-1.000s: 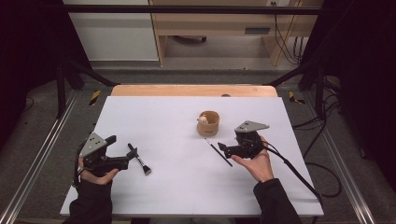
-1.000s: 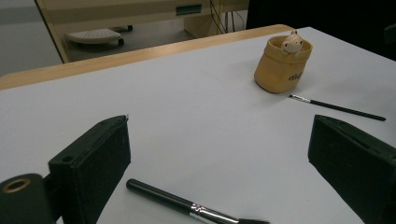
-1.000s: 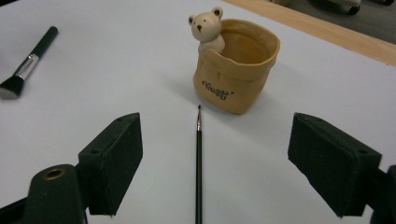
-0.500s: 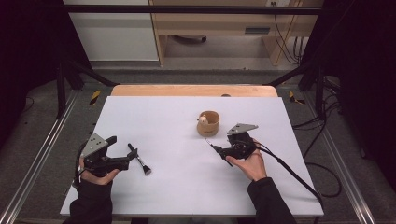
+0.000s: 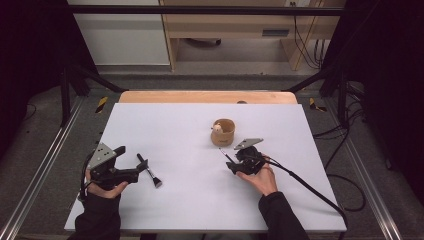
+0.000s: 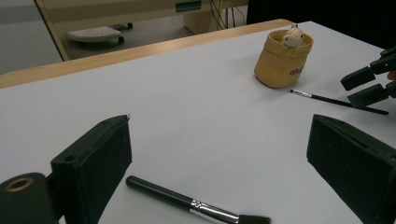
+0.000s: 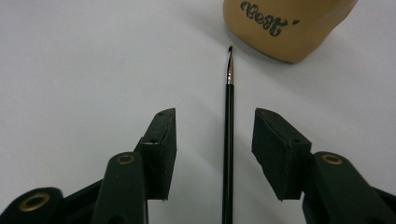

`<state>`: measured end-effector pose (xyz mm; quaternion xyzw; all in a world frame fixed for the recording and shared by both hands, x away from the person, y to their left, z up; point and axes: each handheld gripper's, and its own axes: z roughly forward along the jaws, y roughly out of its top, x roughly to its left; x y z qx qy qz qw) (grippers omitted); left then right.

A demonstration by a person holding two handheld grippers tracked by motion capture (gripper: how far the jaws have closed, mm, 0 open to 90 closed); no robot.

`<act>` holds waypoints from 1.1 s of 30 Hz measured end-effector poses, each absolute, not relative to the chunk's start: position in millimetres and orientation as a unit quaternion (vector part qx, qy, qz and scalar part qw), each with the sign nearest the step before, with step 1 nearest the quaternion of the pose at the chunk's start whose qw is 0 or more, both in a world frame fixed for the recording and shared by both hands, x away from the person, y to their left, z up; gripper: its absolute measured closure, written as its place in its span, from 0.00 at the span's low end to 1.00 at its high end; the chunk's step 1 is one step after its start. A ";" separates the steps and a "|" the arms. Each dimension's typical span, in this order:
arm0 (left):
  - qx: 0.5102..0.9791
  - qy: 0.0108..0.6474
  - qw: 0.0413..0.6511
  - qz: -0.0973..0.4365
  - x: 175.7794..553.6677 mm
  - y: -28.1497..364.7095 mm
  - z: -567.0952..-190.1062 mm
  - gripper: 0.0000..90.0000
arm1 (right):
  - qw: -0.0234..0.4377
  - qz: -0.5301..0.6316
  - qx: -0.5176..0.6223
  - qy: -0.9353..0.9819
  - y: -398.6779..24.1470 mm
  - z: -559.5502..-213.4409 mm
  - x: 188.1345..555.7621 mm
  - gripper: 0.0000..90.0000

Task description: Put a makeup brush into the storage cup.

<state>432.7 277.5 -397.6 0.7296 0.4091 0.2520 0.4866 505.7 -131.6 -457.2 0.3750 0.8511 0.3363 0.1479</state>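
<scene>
A white counter [image 5: 175, 130] with a wooden far edge carries three things. A tan fabric pot [image 5: 223, 132] stands right of centre. A thin black brush [image 7: 228, 135] lies just in front of it, a thicker makeup brush [image 5: 149, 170] at the left.

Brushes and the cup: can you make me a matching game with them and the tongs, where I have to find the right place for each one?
Things:
1. thin brush
2. thick brush
3. cup
4. toy

Places:
A. peeking out of the cup
B. lying flat between the right tongs' open jaws, untouched
C. lying on the table by the left tongs
D. standing just past the thin brush's tip

Pairs: 1-B, 2-C, 3-D, 4-A
</scene>
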 end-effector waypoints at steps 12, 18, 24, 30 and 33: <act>0.732 0.405 0.486 0.252 432.3 277.3 -397.5 0.07 | 0.139 0.305 0.376 0.864 -129.8 -467.1 510.3 0.77; 0.734 0.404 0.484 0.251 432.5 277.1 -398.0 0.07 | 0.137 0.303 0.376 0.865 -130.0 -468.7 511.7 0.84; 0.735 0.402 0.484 0.251 432.4 276.7 -398.0 0.07 | 0.124 0.301 0.386 0.863 -130.3 -467.9 512.6 0.93; 0.737 0.401 0.484 0.250 432.4 276.3 -398.2 0.07 | 0.113 0.301 0.400 0.858 -130.1 -467.1 513.5 0.94; 0.737 0.401 0.484 0.250 432.5 276.2 -398.3 0.08 | 0.114 0.301 0.397 0.860 -130.3 -467.1 513.7 0.95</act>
